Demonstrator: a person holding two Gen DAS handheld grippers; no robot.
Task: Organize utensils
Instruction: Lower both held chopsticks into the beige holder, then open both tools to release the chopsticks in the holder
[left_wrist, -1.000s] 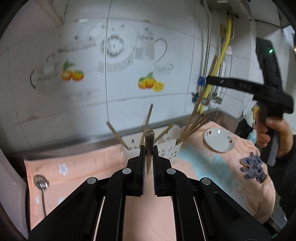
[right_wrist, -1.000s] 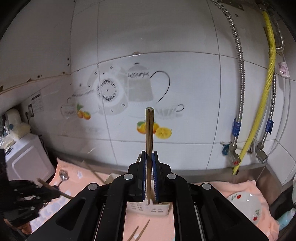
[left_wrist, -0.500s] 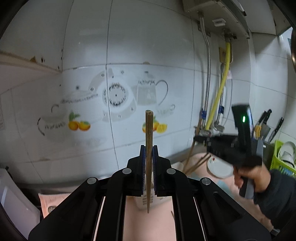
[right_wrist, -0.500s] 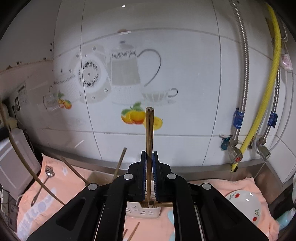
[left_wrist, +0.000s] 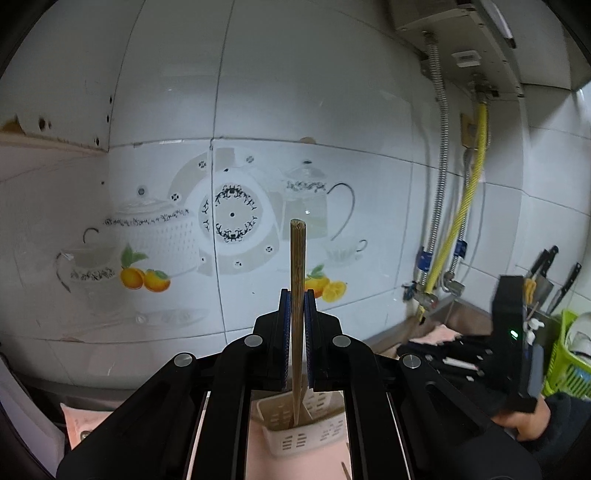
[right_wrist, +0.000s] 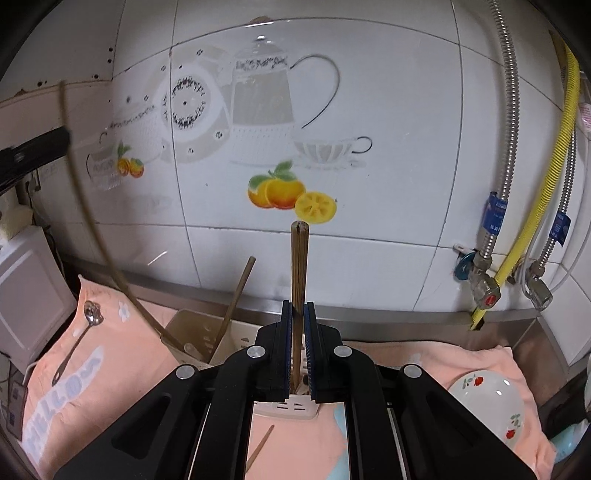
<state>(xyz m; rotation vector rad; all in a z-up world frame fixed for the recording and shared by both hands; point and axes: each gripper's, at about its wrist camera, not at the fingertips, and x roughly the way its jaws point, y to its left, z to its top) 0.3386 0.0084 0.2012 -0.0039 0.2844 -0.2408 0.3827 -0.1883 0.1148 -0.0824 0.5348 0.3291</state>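
the left gripper (left_wrist: 295, 325) pinches a chopstick (left_wrist: 297, 295) upright, its lower tip inside the white holder (left_wrist: 295, 424). the right gripper (right_wrist: 295, 332) pinches another chopstick (right_wrist: 297, 266) above the holder (right_wrist: 284, 408) – a spoon (right_wrist: 79, 332) lies left of it, a dish (right_wrist: 491, 406) right.

Utensil holder at the back of the bench, against the wall

On the towel (right_wrist: 110, 373) covering the bench, the holder (right_wrist: 207, 332) stands near the back edge with two chopsticks (right_wrist: 236, 295) leaning in it. A spoon (right_wrist: 79, 338) lies toward the left edge, a small dish (right_wrist: 491, 406) toward the right. A loose chopstick (right_wrist: 260, 448) lies before the holder. Each claw, left (left_wrist: 295, 347) and right (right_wrist: 297, 350), has a chopstick upright over the holder.
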